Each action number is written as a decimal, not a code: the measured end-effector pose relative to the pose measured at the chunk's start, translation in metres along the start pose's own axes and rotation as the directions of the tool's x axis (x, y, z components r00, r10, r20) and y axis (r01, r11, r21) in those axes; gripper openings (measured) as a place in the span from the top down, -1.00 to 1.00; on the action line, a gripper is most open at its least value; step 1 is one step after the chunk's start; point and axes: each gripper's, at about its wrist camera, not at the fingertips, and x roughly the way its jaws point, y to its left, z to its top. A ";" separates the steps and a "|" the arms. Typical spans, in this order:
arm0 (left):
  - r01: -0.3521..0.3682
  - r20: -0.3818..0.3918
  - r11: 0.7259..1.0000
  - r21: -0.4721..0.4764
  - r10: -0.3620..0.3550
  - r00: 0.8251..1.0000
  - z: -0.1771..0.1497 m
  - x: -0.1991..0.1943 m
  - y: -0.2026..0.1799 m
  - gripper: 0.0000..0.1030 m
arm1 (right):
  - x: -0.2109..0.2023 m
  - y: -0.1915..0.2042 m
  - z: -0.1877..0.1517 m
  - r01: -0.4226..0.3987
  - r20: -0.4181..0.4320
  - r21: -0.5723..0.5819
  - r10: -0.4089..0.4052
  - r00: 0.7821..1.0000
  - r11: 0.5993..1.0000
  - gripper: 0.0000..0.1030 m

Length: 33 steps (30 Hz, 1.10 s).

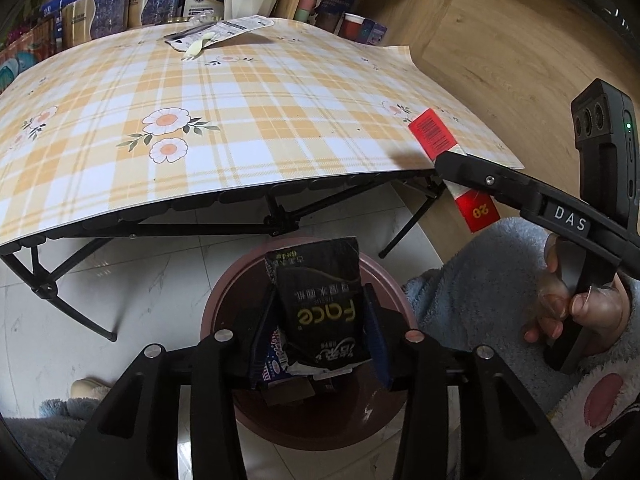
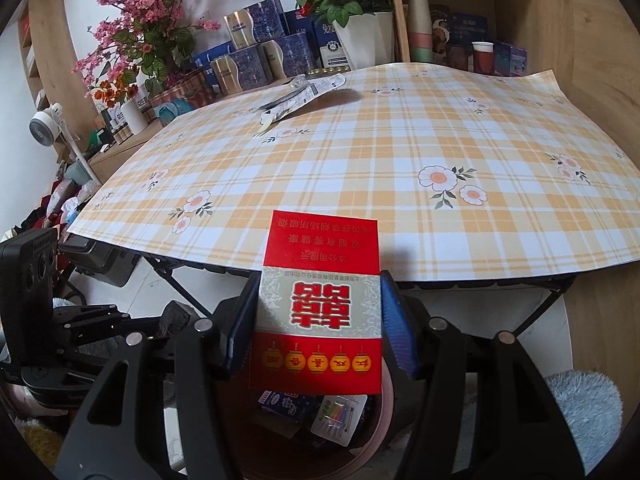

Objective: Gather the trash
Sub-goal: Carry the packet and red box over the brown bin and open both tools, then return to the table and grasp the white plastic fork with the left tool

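My left gripper (image 1: 318,320) is shut on a black tissue packet (image 1: 320,300) and holds it above the round pink trash bin (image 1: 224,292) on the floor. My right gripper (image 2: 318,320) is shut on a red and grey cigarette box (image 2: 320,300), held at the table's near edge, above the same bin (image 2: 376,436); the box also shows in the left wrist view (image 1: 434,132). Several wrappers lie inside the bin. An empty blister pack (image 1: 224,32) with a pale scrap lies at the table's far side, also in the right wrist view (image 2: 304,92).
The folding table has a yellow plaid cloth (image 1: 240,120) with flowers. Behind it are blue boxes (image 2: 256,60), a white flower pot (image 2: 360,36), cups (image 2: 482,56) and wooden shelving. A fan (image 2: 44,124) stands at left. The floor is white tile.
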 end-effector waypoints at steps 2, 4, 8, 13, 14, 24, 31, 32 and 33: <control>-0.005 0.008 1.000 0.002 0.005 1.000 0.000 -0.001 -0.001 -0.13 | 0.001 0.000 0.001 -0.003 -0.003 -0.001 0.003 1.000 1.000 -0.14; -0.013 0.026 1.000 -0.004 0.013 1.000 0.001 -0.004 0.000 -0.26 | 0.002 0.000 0.001 -0.008 -0.007 0.000 0.008 1.000 1.000 -0.14; -0.073 0.076 0.996 -0.043 0.076 0.994 0.003 -0.014 0.006 -0.74 | 0.003 0.001 0.000 -0.019 -0.012 -0.005 0.019 1.000 1.000 -0.14; -0.226 0.156 0.960 -0.165 0.252 0.955 0.006 -0.034 0.027 -0.87 | 0.005 0.008 -0.001 -0.047 -0.029 -0.032 0.047 0.999 0.998 -0.14; -0.248 0.170 0.949 -0.193 0.281 0.945 0.007 -0.038 0.032 -0.88 | 0.006 0.010 -0.002 -0.054 -0.035 -0.040 0.052 0.998 0.998 -0.14; -0.352 0.217 0.868 -0.351 0.441 0.871 0.006 -0.064 0.066 -0.88 | 0.020 0.037 -0.010 -0.093 -0.124 -0.159 0.074 0.989 0.983 -0.15; -0.361 0.213 0.836 -0.413 0.474 0.854 0.002 -0.069 0.077 -0.88 | 0.026 0.041 -0.014 -0.102 -0.160 -0.172 0.074 0.984 0.980 -0.15; -0.365 0.208 0.830 -0.421 0.481 0.852 0.001 -0.070 0.079 -0.88 | 0.027 0.041 -0.014 -0.101 -0.164 -0.173 0.073 0.984 0.980 -0.15; -0.370 0.205 0.825 -0.428 0.487 0.849 0.001 -0.070 0.080 -0.88 | 0.027 0.041 -0.014 -0.102 -0.166 -0.173 0.073 0.983 0.980 -0.15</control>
